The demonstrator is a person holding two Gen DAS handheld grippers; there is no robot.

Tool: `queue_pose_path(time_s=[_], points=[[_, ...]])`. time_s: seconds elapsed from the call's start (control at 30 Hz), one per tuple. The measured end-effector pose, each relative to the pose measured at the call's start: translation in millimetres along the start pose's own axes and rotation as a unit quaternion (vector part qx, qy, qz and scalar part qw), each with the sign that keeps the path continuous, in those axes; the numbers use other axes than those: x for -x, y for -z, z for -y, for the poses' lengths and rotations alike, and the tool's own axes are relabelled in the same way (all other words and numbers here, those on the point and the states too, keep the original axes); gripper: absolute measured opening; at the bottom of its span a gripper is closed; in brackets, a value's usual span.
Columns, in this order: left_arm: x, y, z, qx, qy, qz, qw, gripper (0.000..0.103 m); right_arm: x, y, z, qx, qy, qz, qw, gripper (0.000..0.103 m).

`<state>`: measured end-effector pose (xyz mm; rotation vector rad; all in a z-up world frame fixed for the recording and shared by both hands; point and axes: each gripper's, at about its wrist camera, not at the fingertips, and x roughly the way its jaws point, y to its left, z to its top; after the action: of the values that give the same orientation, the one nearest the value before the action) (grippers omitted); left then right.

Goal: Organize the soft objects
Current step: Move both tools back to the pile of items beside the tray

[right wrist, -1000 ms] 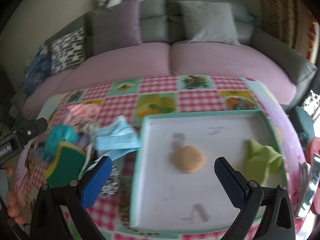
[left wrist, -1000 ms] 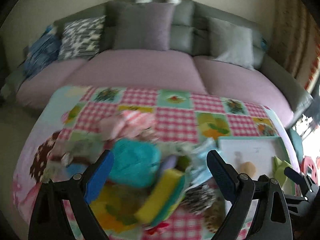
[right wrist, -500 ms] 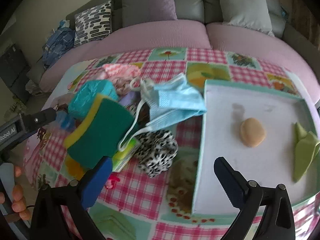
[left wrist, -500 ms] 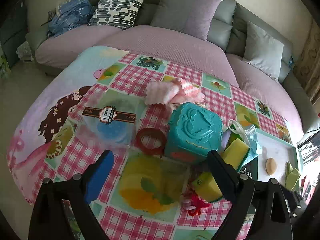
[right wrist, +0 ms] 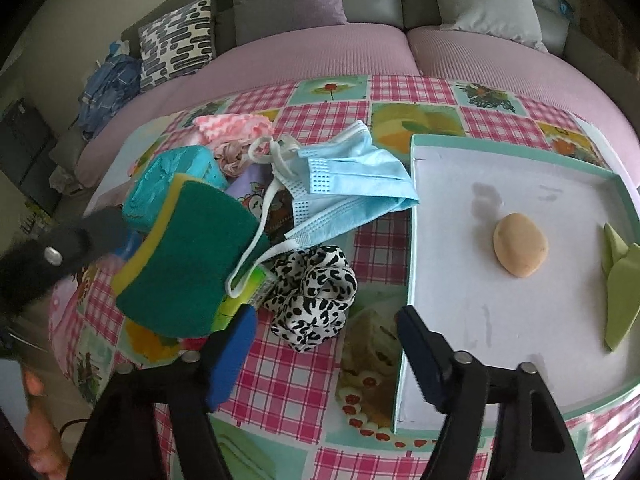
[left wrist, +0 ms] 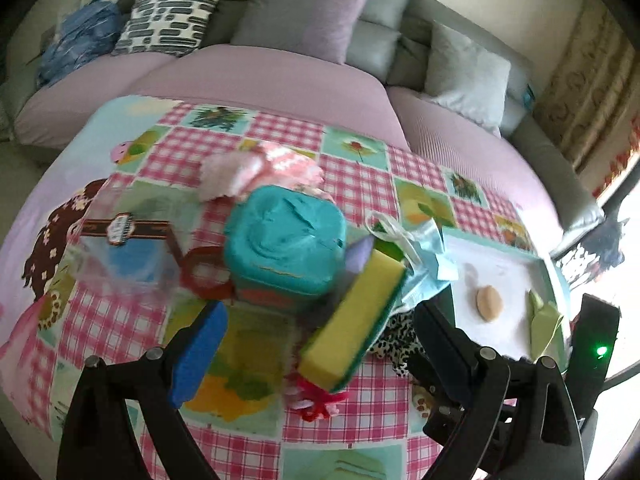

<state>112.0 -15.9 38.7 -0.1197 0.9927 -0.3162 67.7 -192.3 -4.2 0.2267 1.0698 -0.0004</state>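
Note:
A pile of soft things lies on the checked tablecloth: a teal soft cube (left wrist: 284, 240), a yellow and green sponge (right wrist: 188, 260), a blue face mask (right wrist: 348, 184), pink cloth (left wrist: 256, 172) and a leopard-print scrunchie (right wrist: 312, 296). My right gripper (right wrist: 326, 320) hovers over the scrunchie. Its jaws are closing, the scrunchie's near part sits between the tips, and the pads do not touch it. My left gripper (left wrist: 320, 312) stands open above the sponge (left wrist: 352, 324), holding nothing. A white tray (right wrist: 408, 240) on the right holds a tan puff (right wrist: 520, 246) and a green cloth (right wrist: 620, 280).
A red ring (left wrist: 204, 272) and a clear box (left wrist: 124, 256) lie left of the cube. A small red hair tie (left wrist: 316, 400) lies near the sponge. A sofa with cushions (left wrist: 304, 8) curves behind the table. A person's hand (right wrist: 36, 420) shows at lower left.
Both grippers have sunk closer to the pile. The right view swung from the tray onto the scrunchie, and its jaws have narrowed. The left gripper stays open.

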Motion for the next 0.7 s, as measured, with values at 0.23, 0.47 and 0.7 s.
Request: queue_pose_path(time_s=[0.23, 0.47, 0.7], points=[[-13.2, 2.9, 13.7, -0.026, -0.005, -0.017, 0.9995, 0.094, -0.6, -0.7, 0.1, -0.002, -0.010, -0.002, 1.000, 0.053], [-30.5, 8.4, 17.0, -0.036, 0.002, -0.044, 0.9984, 0.050, -7.5, 0.7, 1.3, -0.005, -0.021, -0.015, 1.000, 0.031], [-26.9, 7.5, 14.9, -0.031, 0.019, -0.033, 0.9988, 0.036, -8.5, 1.1, 0.9, -0.003, -0.028, -0.016, 0.999, 0.012]])
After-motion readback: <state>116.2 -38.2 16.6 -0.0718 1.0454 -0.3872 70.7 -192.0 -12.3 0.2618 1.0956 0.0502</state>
